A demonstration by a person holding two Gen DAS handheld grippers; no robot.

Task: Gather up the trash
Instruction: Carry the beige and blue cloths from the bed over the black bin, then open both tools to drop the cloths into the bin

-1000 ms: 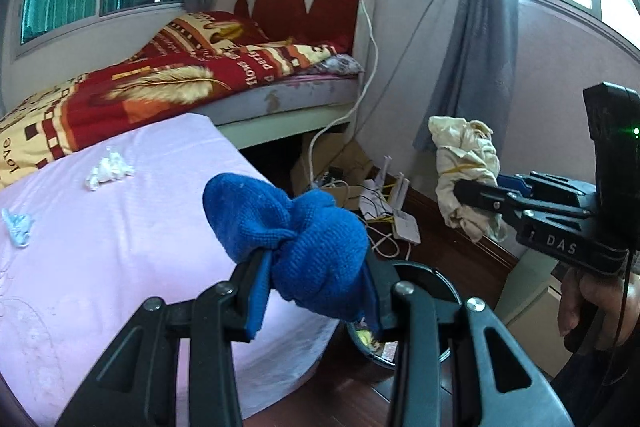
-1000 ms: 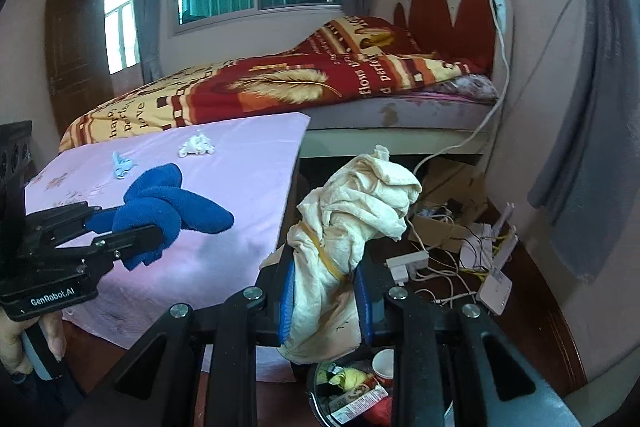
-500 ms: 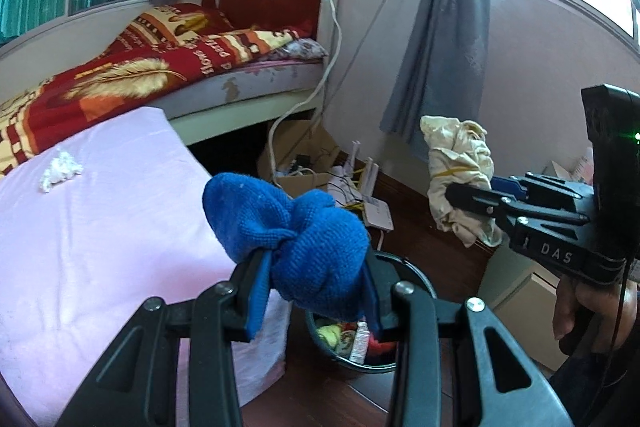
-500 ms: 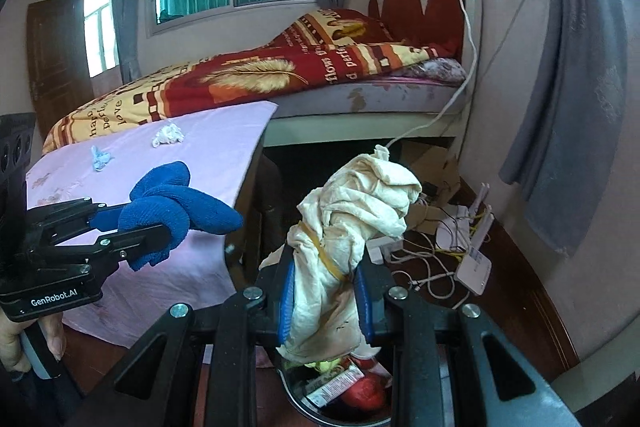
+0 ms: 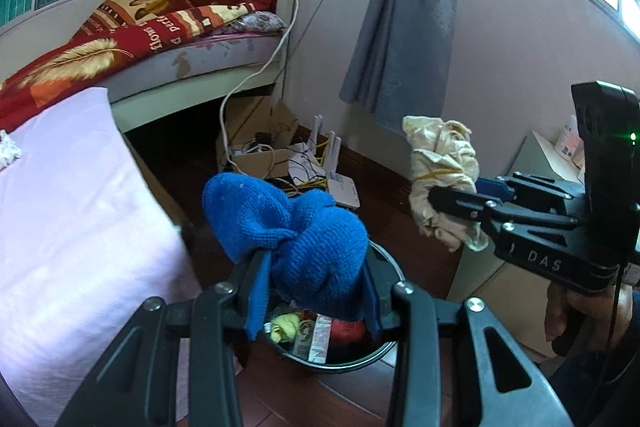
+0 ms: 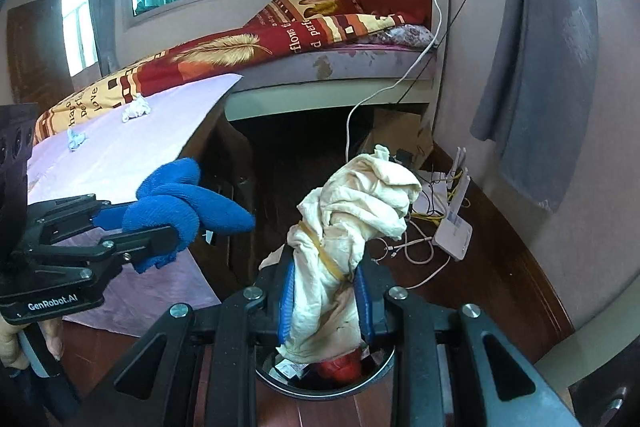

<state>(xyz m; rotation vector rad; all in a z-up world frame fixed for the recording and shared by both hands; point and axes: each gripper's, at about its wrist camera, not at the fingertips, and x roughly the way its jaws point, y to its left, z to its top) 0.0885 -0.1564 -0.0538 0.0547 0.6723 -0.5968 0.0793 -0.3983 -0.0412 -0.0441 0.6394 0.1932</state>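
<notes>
My left gripper (image 5: 312,291) is shut on a knotted blue cloth (image 5: 288,227) and holds it above the black round trash bin (image 5: 352,359) on the floor. The bin holds wrappers and red scraps. My right gripper (image 6: 326,303) is shut on a cream rag bound with a rubber band (image 6: 352,227), directly over the same bin (image 6: 360,383). The left gripper with the blue cloth (image 6: 180,211) shows at left in the right wrist view. The right gripper with the rag (image 5: 444,175) shows at right in the left wrist view.
A table with a pink cloth (image 5: 60,227) stands left of the bin, with white crumpled tissues (image 6: 136,109) on it. A bed (image 5: 160,47) lies behind. A cardboard box, cables and a white router (image 6: 452,231) sit on the wood floor by the wall.
Both grippers have moved right and forward from over the pink table toward the bin, still holding their cloths. The bin now lies right beneath them.
</notes>
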